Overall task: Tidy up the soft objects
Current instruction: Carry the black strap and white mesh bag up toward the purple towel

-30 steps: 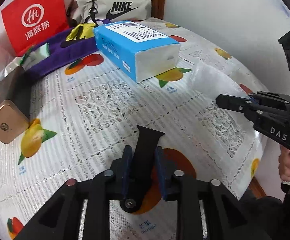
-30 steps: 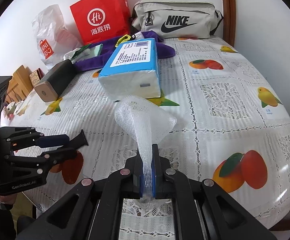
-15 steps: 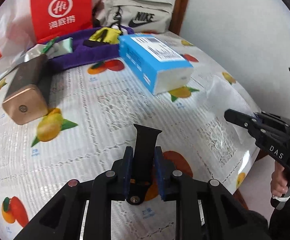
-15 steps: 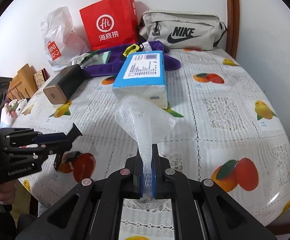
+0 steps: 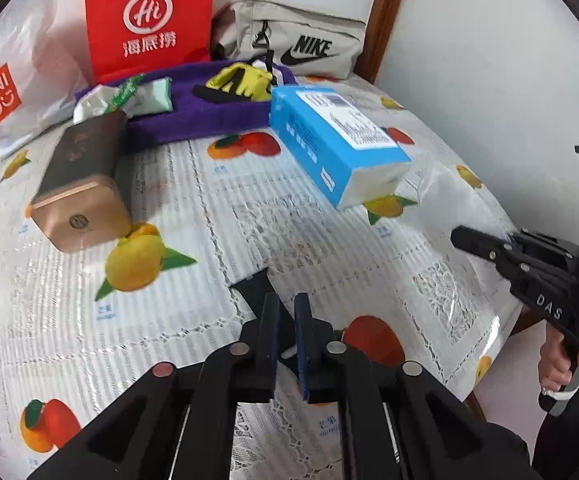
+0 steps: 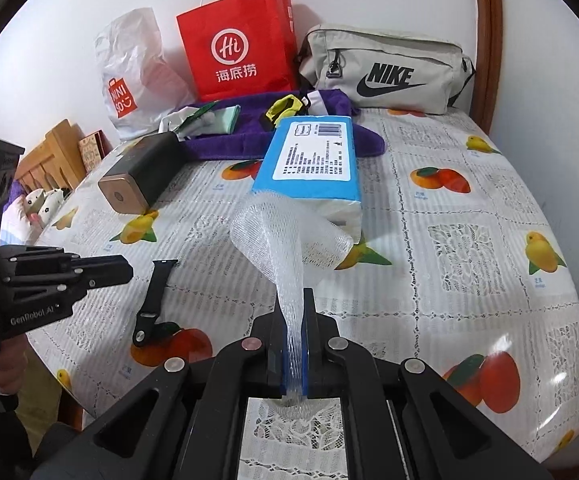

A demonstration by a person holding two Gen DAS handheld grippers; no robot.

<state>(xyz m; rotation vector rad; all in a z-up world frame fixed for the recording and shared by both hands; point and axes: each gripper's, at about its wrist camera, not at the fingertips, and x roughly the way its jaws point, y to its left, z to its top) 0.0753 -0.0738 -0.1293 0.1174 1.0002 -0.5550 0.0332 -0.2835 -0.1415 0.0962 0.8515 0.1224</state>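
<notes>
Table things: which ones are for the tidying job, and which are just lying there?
Job: white mesh net, pinched in the right gripper; black watch strap.
Lying about: red paper bag; Nike bag; brown box.

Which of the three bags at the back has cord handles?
The red paper Hi bag in the middle; the white Miniso plastic bag and the beige Nike pouch beside it show none.
</notes>
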